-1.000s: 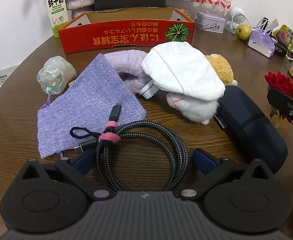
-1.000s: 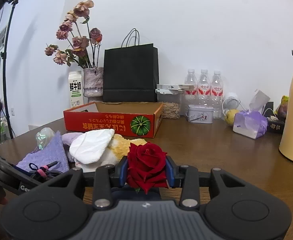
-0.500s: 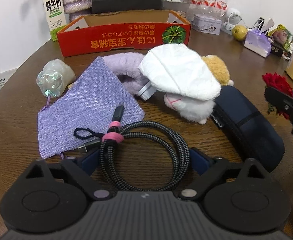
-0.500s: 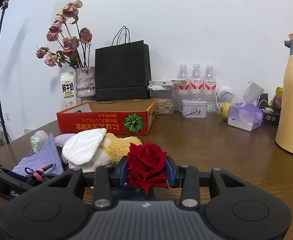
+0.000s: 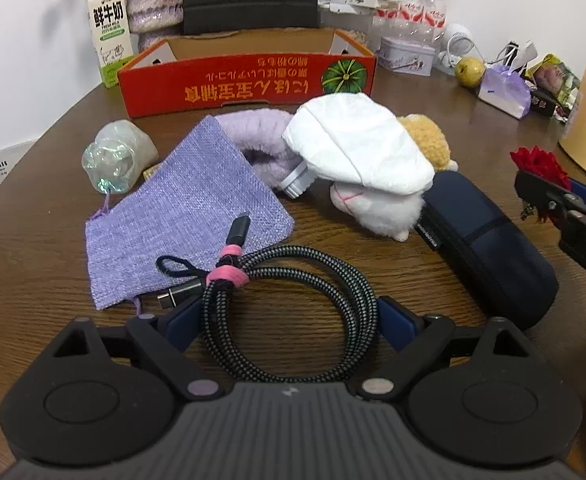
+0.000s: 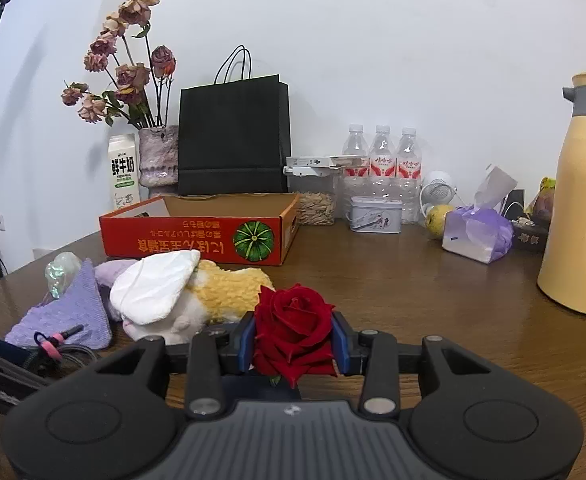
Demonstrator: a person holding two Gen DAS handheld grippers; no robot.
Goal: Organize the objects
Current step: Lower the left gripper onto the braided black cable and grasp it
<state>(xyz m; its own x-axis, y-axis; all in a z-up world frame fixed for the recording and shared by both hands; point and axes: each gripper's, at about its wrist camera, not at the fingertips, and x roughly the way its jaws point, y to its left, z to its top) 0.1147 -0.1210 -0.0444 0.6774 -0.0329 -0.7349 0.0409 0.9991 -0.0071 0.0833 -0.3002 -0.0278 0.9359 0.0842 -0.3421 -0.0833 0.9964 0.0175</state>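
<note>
Right tool (image 6: pixel 294 347) clamps the red rose (image 6: pixel 293 330), held above the tabletop (image 6: pixel 413 292). Left tool (image 5: pixel 289 320) wide, straddling the coiled cable (image 5: pixel 293 312). Likely mid-transfer: next carry the rose forward-left into the orange box (image 6: pixel 197 236), then release.
</note>
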